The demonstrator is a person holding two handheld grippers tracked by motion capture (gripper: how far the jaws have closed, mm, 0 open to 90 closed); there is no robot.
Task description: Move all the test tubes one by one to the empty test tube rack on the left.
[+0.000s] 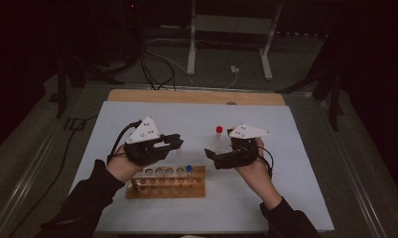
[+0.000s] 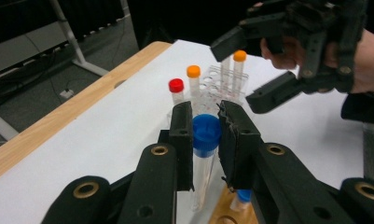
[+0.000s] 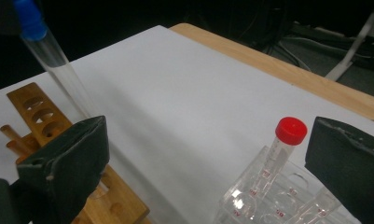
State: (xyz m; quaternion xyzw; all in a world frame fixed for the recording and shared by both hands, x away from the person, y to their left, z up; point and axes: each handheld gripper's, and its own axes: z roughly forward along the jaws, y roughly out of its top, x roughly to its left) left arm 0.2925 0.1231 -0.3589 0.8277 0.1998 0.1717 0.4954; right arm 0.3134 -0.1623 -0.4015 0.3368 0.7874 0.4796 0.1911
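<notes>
Left gripper (image 2: 205,140): clenched on blue tube (image 2: 204,154), lifted clear of wooden rack (image 1: 166,183) for carrying.
Right gripper (image 1: 211,157): jaws released, empty, beside clear rack (image 3: 268,196).

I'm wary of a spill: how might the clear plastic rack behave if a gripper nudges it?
The clear plastic rack looks thin and light, so it would probably slide on the smooth white table cover. Its tall red-capped tube may make it tippy.

Clear rack (image 1: 221,145) (capped tubes upright) blocks passage beside wooden rack (image 1: 166,182).
</notes>
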